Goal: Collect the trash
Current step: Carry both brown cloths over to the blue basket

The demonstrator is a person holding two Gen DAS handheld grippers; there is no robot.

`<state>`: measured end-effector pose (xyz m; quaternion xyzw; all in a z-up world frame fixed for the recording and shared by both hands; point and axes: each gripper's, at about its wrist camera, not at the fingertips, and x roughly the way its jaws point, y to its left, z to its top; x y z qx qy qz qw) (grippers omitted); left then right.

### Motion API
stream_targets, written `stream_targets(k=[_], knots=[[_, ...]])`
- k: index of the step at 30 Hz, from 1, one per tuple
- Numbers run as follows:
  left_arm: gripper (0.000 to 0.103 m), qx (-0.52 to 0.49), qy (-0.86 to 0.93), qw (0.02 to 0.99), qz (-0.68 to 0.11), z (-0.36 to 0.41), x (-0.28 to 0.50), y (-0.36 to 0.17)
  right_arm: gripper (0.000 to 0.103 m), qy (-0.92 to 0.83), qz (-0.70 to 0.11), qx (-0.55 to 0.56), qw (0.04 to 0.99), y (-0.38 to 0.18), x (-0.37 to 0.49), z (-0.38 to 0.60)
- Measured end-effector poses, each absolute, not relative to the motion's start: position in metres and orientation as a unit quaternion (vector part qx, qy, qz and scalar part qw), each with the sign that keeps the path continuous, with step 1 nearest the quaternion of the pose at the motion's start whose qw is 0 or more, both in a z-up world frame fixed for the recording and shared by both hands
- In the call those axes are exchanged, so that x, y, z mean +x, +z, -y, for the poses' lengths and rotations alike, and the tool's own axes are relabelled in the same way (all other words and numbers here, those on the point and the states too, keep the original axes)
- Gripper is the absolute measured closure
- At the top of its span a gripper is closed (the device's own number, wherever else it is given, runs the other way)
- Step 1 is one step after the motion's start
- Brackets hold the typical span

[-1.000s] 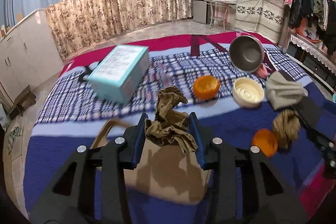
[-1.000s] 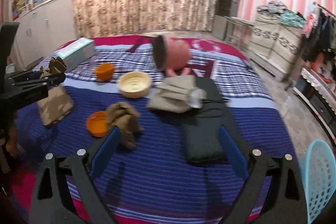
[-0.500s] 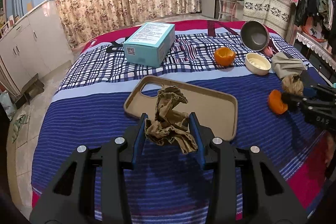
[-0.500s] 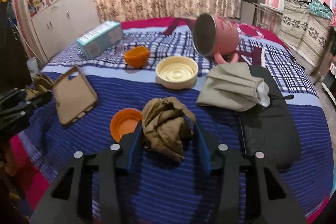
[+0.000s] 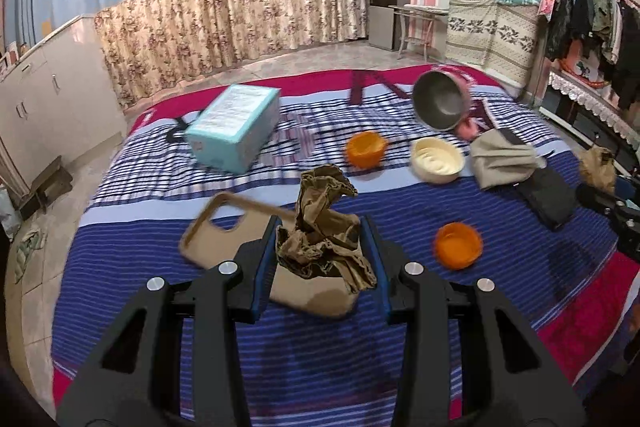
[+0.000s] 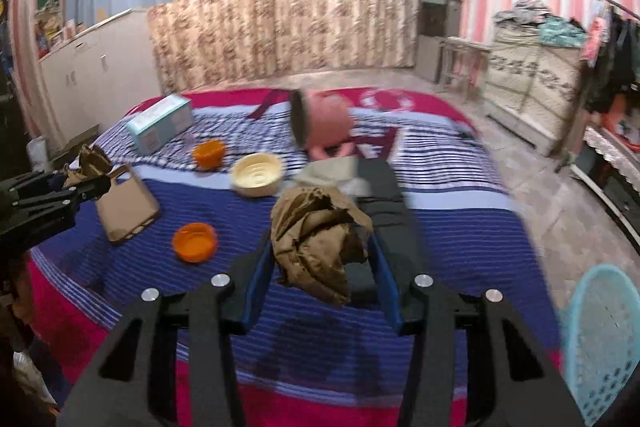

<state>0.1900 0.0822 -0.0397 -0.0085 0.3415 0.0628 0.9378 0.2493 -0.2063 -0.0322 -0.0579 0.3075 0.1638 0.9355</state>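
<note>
Now your left gripper is closed on a crumpled brown paper, which stands up between the two blue pads, above the tan phone case lying on the striped bedspread. Your right gripper also clamps a brown paper wad, held over the bed near the black cloth. On the bed you have a teal box, an orange cup, a cream bowl, an orange lid, a grey folded cloth and a pink pot lying on its side. At the low right edge of the right wrist view there is a light blue basket, beside the bed; it is blurred, so probably it stands on the floor.
</note>
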Motion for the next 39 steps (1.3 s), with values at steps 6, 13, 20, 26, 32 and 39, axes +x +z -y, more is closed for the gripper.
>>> stream_targets(k=[6, 13, 20, 26, 32, 39], knots=[[0.064, 0.013, 0.038, 0.946, -0.321, -0.034, 0.195, -0.024, 0.056, 0.106, -0.282, -0.029, 0.953, -0.009, 0.242, 0.270], [0.064, 0.038, -0.003, 0.955, -0.295, 0.030, 0.203, -0.003, 0.056, 0.033, -0.273, -0.002, 0.961, -0.002, 0.237, 0.347], [0.064, 0.046, -0.060, 0.958, -0.278, 0.104, 0.212, 0.012, 0.056, -0.053, -0.277, 0.018, 0.959, -0.002, 0.230, 0.425], [0.064, 0.074, -0.121, 0.953, -0.266, 0.179, 0.215, 0.016, 0.056, -0.128, -0.287, 0.028, 0.949, -0.011, 0.228, 0.480], [0.064, 0.086, -0.176, 0.947, -0.255, 0.239, 0.214, 0.012, 0.056, -0.166, -0.288, 0.071, 0.941, -0.019, 0.220, 0.519], [0.064, 0.098, -0.217, 0.935, -0.262, 0.292, 0.218, 0.000, 0.056, -0.179, -0.292, 0.080, 0.936, -0.025, 0.221, 0.533]])
